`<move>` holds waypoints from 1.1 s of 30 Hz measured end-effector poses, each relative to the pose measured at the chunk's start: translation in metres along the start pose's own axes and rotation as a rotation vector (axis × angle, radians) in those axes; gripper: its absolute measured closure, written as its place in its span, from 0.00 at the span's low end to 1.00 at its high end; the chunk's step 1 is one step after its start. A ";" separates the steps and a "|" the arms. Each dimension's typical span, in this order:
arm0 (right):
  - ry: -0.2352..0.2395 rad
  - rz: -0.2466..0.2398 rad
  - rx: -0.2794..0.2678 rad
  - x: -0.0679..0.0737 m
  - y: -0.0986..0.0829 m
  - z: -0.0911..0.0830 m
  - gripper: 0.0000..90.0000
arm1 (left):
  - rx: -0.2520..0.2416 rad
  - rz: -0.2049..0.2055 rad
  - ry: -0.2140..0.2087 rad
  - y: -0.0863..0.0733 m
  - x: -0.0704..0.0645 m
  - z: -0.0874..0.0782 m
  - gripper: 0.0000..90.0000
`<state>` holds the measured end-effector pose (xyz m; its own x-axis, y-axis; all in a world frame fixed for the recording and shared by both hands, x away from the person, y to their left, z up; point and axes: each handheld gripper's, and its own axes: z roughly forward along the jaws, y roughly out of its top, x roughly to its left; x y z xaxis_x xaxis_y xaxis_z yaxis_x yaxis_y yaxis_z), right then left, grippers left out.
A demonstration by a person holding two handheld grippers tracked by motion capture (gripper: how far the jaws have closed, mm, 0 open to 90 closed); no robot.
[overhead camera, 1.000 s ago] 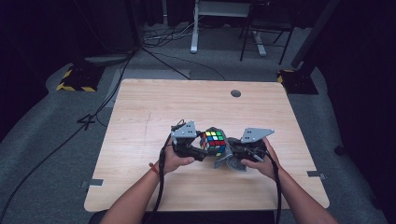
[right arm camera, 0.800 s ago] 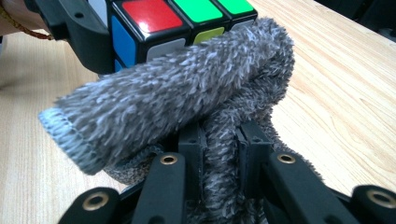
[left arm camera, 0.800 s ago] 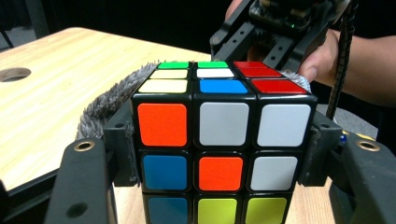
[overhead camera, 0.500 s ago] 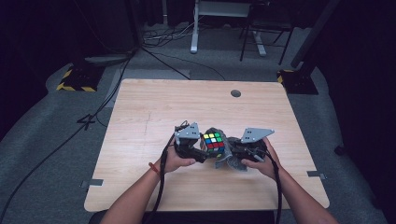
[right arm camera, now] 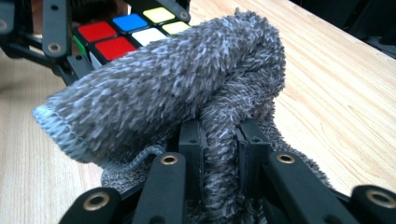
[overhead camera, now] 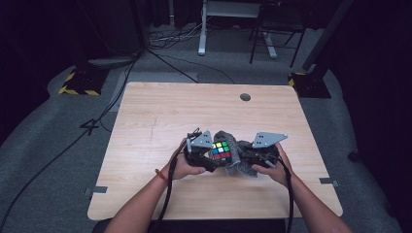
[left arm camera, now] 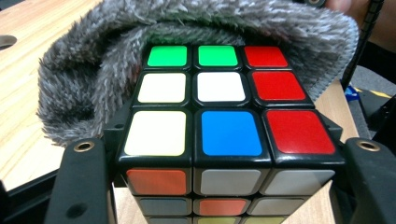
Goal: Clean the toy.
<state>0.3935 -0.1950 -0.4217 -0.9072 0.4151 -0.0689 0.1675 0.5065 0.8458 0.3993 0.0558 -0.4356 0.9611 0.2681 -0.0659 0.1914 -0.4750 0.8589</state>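
Cube-wiping is the work in hand, near the front middle of a pale wooden worktop [overhead camera: 160, 116]; a scrambled puzzle cube [overhead camera: 221, 151] is held by the left tongs [overhead camera: 210, 156], and a shaggy grey cloth [overhead camera: 236, 154] is pinched by the right tongs [overhead camera: 247, 156]; both are gripped by a person's hands, whose forearms enter from the bottom of the high view.

In the left gripper view the cube [left arm camera: 224, 126] is seen clamped between the two black jaws, one at each side, so it seems to be steadied while its top face of green, white, red and blue tiles is left exposed to the cloth [left arm camera: 116, 51], which is curled around the far edges and over the back; the cube is judged to be lifted slightly off the wood, though this cannot be confirmed.

In the right gripper view a fold of the cloth [right arm camera: 177, 93] is seen squeezed tight between nearly closed jaws, with the rest bunched forward towards the cube [right arm camera: 126, 30]; this pinch is not made out from above.

From the high view the placing on the worktop is given, and a round grommet hole [overhead camera: 245, 97] at the far edge.
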 end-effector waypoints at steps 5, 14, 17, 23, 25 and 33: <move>-0.005 -0.011 -0.008 0.002 0.002 0.000 0.85 | 0.016 -0.008 -0.008 -0.001 0.000 0.002 0.37; -0.003 -0.016 -0.038 0.005 0.008 -0.001 0.85 | 0.068 0.028 0.022 0.000 -0.002 0.006 0.37; 0.001 -0.017 -0.042 0.004 0.007 -0.003 0.85 | 0.046 0.042 0.037 0.002 -0.004 0.003 0.37; -0.019 -0.034 0.068 -0.002 -0.007 0.007 0.85 | -0.052 0.051 0.020 0.005 -0.007 -0.008 0.37; 0.000 -0.017 0.094 -0.005 -0.012 0.013 0.85 | -0.082 0.049 0.018 0.007 -0.007 -0.011 0.37; 0.073 -0.049 0.115 0.009 -0.011 0.029 0.85 | -0.177 0.037 0.003 0.009 -0.009 -0.020 0.37</move>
<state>0.3944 -0.1749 -0.4469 -0.9402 0.3340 -0.0660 0.1621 0.6096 0.7760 0.3888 0.0657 -0.4169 0.9661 0.2562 -0.0316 0.1181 -0.3296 0.9367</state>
